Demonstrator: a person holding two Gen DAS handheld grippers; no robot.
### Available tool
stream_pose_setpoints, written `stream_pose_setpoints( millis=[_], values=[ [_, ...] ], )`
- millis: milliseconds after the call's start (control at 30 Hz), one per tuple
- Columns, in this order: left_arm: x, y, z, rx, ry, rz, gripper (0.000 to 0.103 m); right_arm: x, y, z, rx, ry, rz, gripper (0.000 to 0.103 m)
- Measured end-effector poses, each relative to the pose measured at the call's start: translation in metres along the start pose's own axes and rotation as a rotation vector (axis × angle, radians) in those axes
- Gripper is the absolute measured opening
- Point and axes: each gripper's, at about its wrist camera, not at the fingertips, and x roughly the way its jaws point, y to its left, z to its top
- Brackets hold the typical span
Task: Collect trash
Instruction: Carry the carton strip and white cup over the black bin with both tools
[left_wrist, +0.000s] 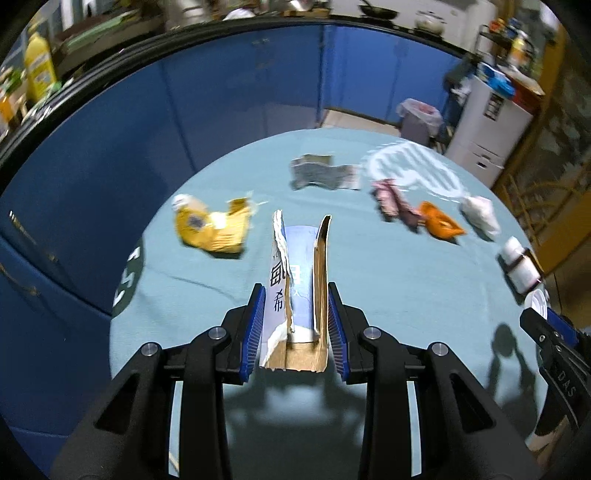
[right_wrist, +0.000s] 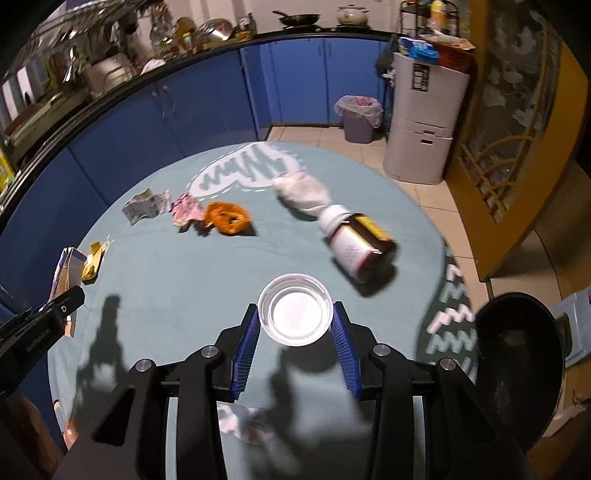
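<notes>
On the round surface (right_wrist: 184, 280) I count six loose scraps, blurred, in the upper half of both frames. My left gripper (left_wrist: 295, 295) fingers clamp one torn carton (left_wrist: 295, 280) at centre; my right gripper (right_wrist: 295, 314) fingers grip one clear cup (right_wrist: 294, 309), its base hidden.

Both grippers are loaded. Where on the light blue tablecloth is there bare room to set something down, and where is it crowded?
Bare cloth: the near centre of the round light blue tablecloth, between the crumpled yellow wrapper and the tipped brown bottle with white label. Crowded: the far band, where the grey paper scrap, pink wrapper, orange wrapper and white tissue wad lie close together.
</notes>
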Motion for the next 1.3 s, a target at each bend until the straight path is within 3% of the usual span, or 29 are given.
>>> stream_pose_setpoints(
  millis=[400,833,1300],
  values=[
    [-0.019,-0.086,-0.005,0.162,-0.029,-0.037,0.034,-0.029,-0.069,-0.008,0.111,-0.059,-0.025,0.039],
    [-0.040,-0.189,-0.024,0.370,-0.057,-0.134,0.034,-0.057,-0.154,-0.024,0.248,-0.112,-0.105,0.039],
    [-0.063,-0.269,-0.046,0.528,-0.082,-0.224,0.034,-0.077,-0.213,-0.040,0.343,-0.140,-0.142,0.039]
  ],
)
